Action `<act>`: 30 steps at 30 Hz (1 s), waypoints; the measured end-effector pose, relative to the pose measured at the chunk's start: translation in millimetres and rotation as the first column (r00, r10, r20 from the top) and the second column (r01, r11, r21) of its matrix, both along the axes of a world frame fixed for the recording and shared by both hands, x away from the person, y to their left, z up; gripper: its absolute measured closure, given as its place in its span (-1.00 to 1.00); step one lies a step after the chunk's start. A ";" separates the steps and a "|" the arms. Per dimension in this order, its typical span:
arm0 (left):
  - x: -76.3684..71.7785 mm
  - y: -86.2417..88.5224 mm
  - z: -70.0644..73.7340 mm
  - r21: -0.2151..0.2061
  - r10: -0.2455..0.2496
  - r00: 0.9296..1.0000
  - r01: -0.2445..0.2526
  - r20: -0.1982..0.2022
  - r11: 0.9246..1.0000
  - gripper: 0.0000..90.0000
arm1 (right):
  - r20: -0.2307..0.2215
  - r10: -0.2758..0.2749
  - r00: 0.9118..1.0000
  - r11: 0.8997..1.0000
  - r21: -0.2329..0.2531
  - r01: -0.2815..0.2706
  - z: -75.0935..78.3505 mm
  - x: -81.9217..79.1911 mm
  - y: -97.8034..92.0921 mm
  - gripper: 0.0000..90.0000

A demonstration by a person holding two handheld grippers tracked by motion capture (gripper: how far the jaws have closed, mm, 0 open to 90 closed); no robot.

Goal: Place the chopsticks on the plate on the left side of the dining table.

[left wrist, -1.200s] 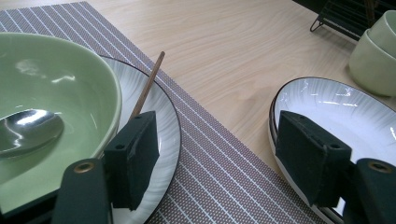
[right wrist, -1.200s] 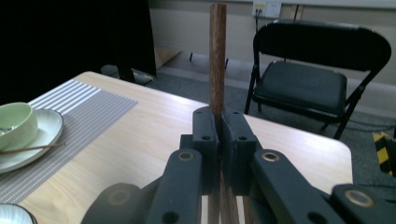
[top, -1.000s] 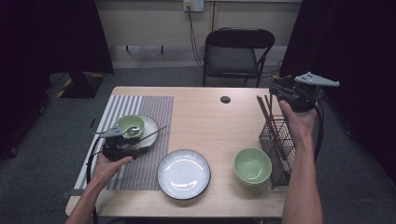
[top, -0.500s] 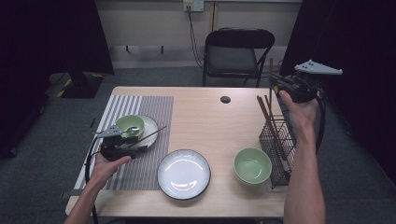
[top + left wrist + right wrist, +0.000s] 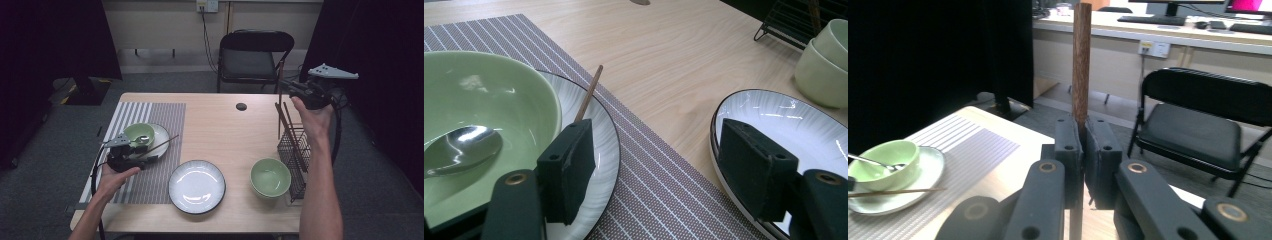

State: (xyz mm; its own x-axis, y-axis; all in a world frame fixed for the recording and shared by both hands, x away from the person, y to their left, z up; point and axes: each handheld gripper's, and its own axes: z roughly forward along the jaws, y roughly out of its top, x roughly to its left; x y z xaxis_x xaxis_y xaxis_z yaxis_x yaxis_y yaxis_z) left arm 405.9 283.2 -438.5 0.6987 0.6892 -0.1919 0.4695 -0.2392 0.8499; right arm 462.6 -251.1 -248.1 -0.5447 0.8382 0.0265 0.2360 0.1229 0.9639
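We are lifting a chopstick point(image 5: 1081, 65) out of the rack point(image 5: 295, 150) with the right gripper point(image 5: 295, 90), its jaws pressed tight on the stick, which is standing upright between them. Next, we judge, it goes beside the chopstick point(image 5: 588, 95) already lying on the small plate point(image 5: 606, 145). The left gripper point(image 5: 659, 175) is hovering, jaws spread wide, holding nothing.

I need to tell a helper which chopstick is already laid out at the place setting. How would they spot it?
Start at the striped placemat on the table's left side and find the white plate carrying the green bowl with a spoon. The chopstick lies flat across that plate's rim, unlike the ones standing in the wire rack or the one raised in the right hand-held gripper.
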 end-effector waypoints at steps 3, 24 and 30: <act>-0.2 0.4 1.1 -0.008 -0.001 1.000 0.001 0.004 1.000 -0.32 | 0.002 0.025 1.000 1.000 0.017 -0.025 -1.9 0.2 8.3 0.89; 5.8 -15.8 13.9 -0.021 -0.057 0.998 0.057 0.032 0.998 -0.30 | -0.025 0.170 0.985 0.985 0.033 -0.169 -15.0 -5.5 74.2 0.89; 6.4 -26.8 20.8 -0.034 -0.086 0.995 0.088 0.041 0.996 -0.30 | -0.028 0.196 0.980 0.980 0.045 -0.195 -10.9 -12.7 86.8 0.89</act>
State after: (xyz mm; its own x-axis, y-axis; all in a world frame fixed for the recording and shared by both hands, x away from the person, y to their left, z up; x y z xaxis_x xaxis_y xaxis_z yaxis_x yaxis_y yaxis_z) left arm 412.3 256.4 -417.7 0.7634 0.6185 -0.1863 0.4138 -0.2468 0.8762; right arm 449.9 -164.3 -259.0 -0.6962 0.7134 0.0797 0.2424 0.1291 0.9616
